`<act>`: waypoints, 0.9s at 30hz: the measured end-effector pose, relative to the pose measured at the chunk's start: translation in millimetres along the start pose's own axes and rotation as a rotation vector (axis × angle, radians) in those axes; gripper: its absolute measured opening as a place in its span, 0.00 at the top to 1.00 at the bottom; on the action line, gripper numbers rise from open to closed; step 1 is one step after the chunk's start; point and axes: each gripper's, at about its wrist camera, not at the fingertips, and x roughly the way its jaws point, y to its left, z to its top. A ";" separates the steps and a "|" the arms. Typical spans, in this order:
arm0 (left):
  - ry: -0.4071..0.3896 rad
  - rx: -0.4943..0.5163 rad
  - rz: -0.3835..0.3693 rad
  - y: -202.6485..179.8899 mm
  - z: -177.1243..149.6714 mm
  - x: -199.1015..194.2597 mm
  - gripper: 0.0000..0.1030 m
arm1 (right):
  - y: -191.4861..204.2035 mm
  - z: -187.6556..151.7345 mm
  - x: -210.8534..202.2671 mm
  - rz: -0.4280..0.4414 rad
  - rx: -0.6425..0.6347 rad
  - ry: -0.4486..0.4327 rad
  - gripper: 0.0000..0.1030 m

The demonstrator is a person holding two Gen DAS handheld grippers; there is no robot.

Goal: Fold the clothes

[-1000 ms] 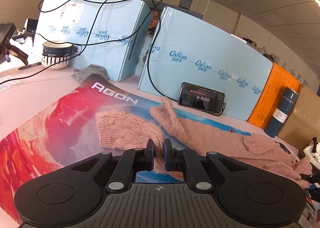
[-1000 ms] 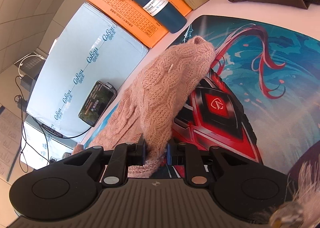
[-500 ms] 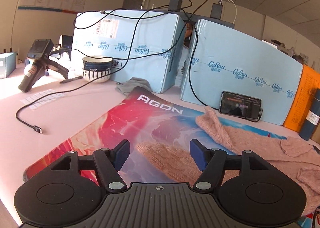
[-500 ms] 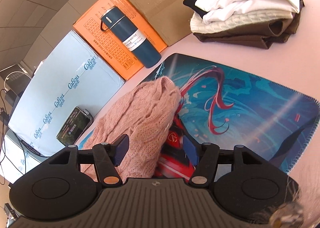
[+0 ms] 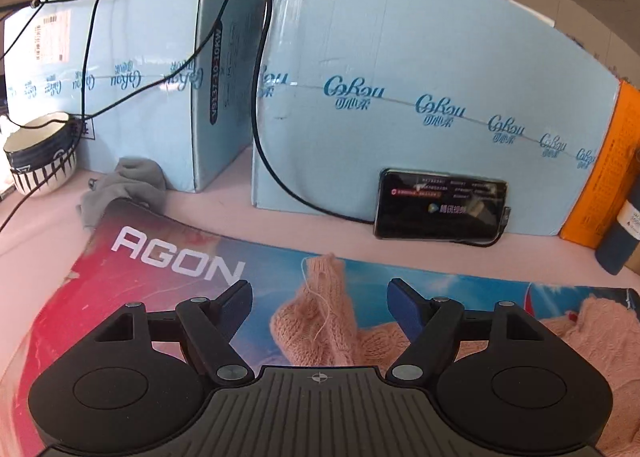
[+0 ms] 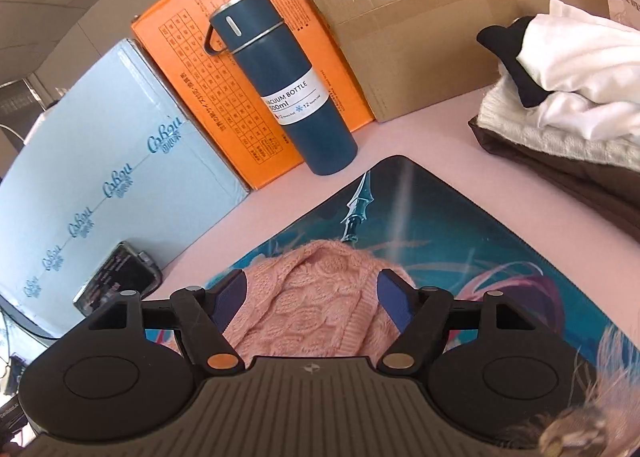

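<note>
We see a pale pink surface [image 6: 420, 137] that carries a large printed mat [image 5: 168, 257], red at its AGON end and teal at the other, with two light blue boxes [image 5: 420, 57] standing behind it. Beside them stand an orange box [image 6: 192, 57] and a brown carton [image 6: 420, 17]. A pink knitted sweater [image 6: 320, 297] lies across the mat, one narrow end of it reaching toward the boxes in the left view. At the right edge of the surface sits a stack of folded clothes [image 6: 560, 117], white on top of brown. A dark blue vacuum bottle [image 6: 288, 89] stands upright against the orange box. A phone [image 5: 440, 205] leans on the nearer blue box, a cable plugged into it. Our left tool [image 5: 320, 293] has its jaws opening above the sweater's end, the pads clear of the knit. Our right tool [image 6: 312, 285] is opening too, the sweater below and between its pads, not pinched.
</note>
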 end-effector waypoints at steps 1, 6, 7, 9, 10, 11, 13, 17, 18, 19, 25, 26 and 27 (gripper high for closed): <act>0.027 -0.013 -0.010 1.2 -0.5 7.5 0.26 | 2.6 4.8 11.8 -0.015 -0.027 0.022 0.25; 0.043 -0.036 -0.006 10.6 -7.6 21.7 0.44 | 17.4 10.8 56.0 -0.049 -0.197 0.103 0.24; 0.036 -0.027 -0.005 14.8 -7.0 19.8 0.76 | 18.5 8.6 59.7 -0.050 -0.211 0.114 0.24; 0.019 -0.030 -0.006 25.3 -6.8 12.1 0.90 | 19.4 3.5 64.9 -0.035 -0.233 0.132 0.24; 0.009 -0.044 -0.002 32.1 -8.4 6.5 0.90 | 19.6 0.8 65.1 -0.030 -0.240 0.127 0.25; -0.001 -0.059 0.002 39.0 -10.1 0.9 0.90 | 20.2 -0.9 65.0 -0.030 -0.244 0.119 0.29; -0.017 -0.093 0.010 53.2 -14.1 -10.1 0.90 | 21.4 -3.6 65.0 -0.042 -0.251 0.105 0.44; -0.004 -0.173 0.026 71.2 -34.7 -25.8 0.89 | 28.4 -16.3 58.3 -0.104 -0.368 0.068 0.81; -0.009 -0.177 0.028 72.4 -40.3 -29.1 0.89 | 30.4 -20.0 56.4 -0.118 -0.404 0.060 0.85; -0.020 -0.170 0.032 73.7 -46.4 -32.0 0.89 | 30.8 -22.7 54.4 -0.124 -0.424 0.050 0.87; -0.031 -0.145 0.057 69.3 -37.6 -20.7 0.91 | 32.6 -20.6 53.7 -0.221 -0.479 -0.039 0.94; -0.031 -0.139 0.059 67.0 -33.5 -15.3 0.91 | 33.0 -19.4 54.4 -0.242 -0.492 -0.058 0.95; -0.028 -0.127 0.056 62.7 -28.9 -8.6 0.92 | 31.0 -17.6 57.3 -0.269 -0.497 -0.068 0.95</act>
